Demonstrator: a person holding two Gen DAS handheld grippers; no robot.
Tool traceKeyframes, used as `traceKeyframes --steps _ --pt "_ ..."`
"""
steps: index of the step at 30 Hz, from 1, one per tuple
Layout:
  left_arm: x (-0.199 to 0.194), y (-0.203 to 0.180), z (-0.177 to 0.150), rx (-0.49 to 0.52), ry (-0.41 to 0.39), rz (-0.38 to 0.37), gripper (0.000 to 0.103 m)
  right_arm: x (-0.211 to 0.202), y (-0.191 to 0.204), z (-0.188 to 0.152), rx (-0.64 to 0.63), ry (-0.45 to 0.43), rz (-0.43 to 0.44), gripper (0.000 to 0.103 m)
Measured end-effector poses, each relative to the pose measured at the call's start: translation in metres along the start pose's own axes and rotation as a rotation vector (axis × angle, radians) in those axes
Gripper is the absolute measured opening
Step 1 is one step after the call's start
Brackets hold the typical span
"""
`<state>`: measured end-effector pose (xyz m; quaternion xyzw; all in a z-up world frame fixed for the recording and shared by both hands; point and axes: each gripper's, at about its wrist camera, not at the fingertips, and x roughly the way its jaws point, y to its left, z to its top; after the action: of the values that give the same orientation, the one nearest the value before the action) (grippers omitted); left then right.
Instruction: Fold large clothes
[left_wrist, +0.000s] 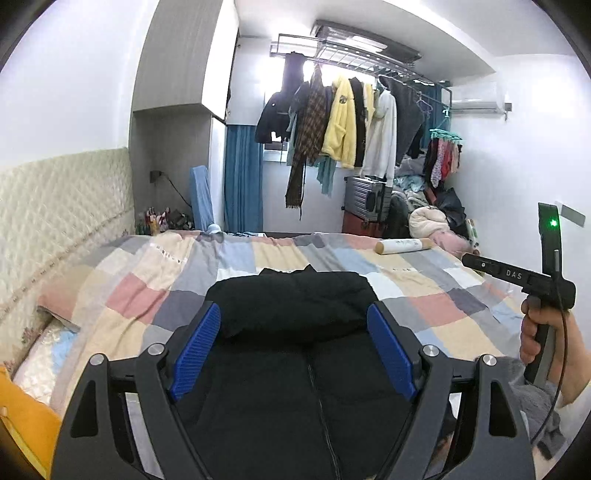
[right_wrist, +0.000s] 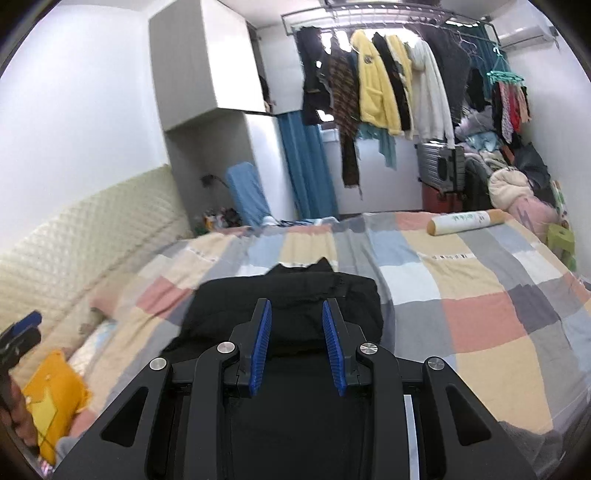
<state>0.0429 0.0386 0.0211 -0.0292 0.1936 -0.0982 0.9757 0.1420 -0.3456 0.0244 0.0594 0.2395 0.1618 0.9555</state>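
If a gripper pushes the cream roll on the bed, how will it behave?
The roll is a cylinder lying on its side, so it would probably roll. The soft blanket may slow it. It lies near the bed's far edge, so it could fall off.

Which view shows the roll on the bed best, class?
The right wrist view: the roll lies sharp and whole at the far edge of the bed, its print showing. The left wrist view shows the same roll smaller, its print fainter.

Your black garment (left_wrist: 291, 306) lies on a bedspread (left_wrist: 424, 291) checked pink, grey, blue and cream. Your hand-held gripper (right_wrist: 297, 343) pads are blue.
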Motion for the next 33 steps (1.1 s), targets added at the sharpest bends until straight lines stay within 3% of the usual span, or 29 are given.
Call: traceKeyframes --steps 3,9,15,24,30,33 --pt "-0.015 0.005 0.002 -0.002 0.042 -0.022 0.082 -0.021 -0.002 -0.006 0.003 0.025 0.033 0.027" --pt "-0.005 0.062 -0.025 -0.148 0.250 -0.102 0.082 -0.038 -0.020 -0.037 0.088 0.193 0.122 0.027" --pt "0.047 0.137 -0.088 -0.366 0.469 -0.140 0.082 -0.031 -0.046 -0.081 0.197 0.389 0.181 0.027" --pt "0.106 0.200 -0.174 -0.574 0.744 -0.143 0.082 0.018 -0.093 -0.147 0.317 0.652 0.209 0.028" --pt "0.140 0.212 -0.211 -0.612 0.879 -0.105 0.082 0.055 -0.120 -0.176 0.378 0.774 0.208 0.040" --pt "0.156 0.215 -0.222 -0.626 0.948 -0.108 0.082 0.071 -0.127 -0.181 0.402 0.826 0.232 0.055"
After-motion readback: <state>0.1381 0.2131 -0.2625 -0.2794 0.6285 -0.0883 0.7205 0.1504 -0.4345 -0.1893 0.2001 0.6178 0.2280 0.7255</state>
